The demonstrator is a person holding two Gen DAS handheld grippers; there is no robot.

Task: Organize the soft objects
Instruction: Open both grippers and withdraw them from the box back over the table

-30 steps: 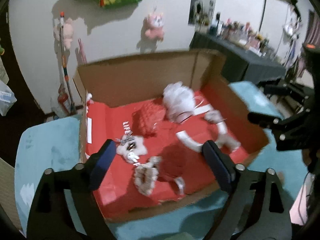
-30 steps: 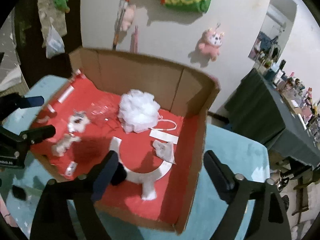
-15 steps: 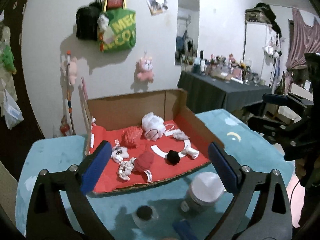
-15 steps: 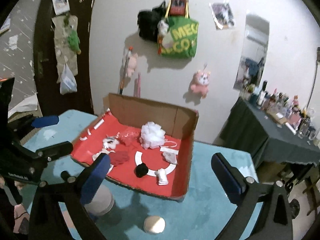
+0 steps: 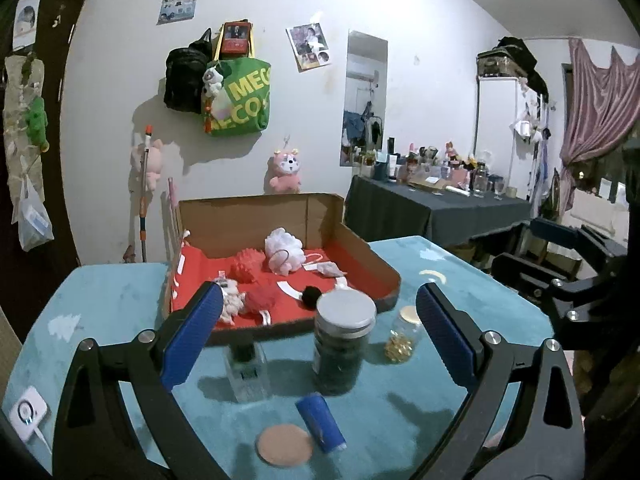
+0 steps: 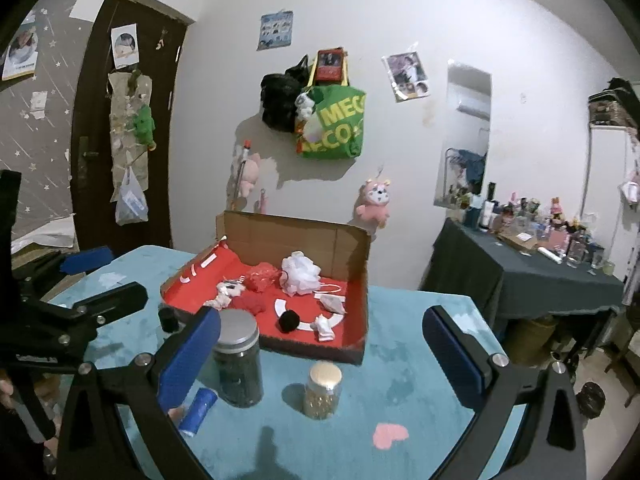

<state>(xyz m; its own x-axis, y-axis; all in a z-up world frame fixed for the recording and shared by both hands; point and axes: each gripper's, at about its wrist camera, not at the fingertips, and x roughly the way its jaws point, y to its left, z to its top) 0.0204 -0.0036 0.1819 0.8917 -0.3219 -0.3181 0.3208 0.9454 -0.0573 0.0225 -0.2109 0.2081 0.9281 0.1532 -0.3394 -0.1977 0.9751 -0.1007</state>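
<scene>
A cardboard box (image 5: 362,246) lined in red stands on the teal table. In it lie a white mesh puff (image 5: 283,249), a red spiky ball (image 5: 248,266), a red puff (image 5: 262,299), a black pompom (image 5: 310,296) and a small white plush (image 5: 233,301). My left gripper (image 5: 318,312) hangs open well short of the box, above the jars, with nothing between its blue pads. My right gripper (image 6: 320,328) is likewise open and empty, back from the box (image 6: 356,264). The puff (image 6: 301,273) and pompom (image 6: 289,321) also show in the right wrist view.
Between me and the box stand a dark jar with a grey lid (image 5: 344,344), a small jar of gold bits (image 5: 402,336) and a square glass bottle (image 5: 246,368). A blue tube (image 5: 320,422) and a round disc (image 5: 284,446) lie nearer. A dark-clothed side table (image 6: 520,280) stands at the right.
Both grippers have drawn back from over the box and tipped up toward level. The jars, bottle and tube in front of the box have come into view. Both jaws stand a little wider.
</scene>
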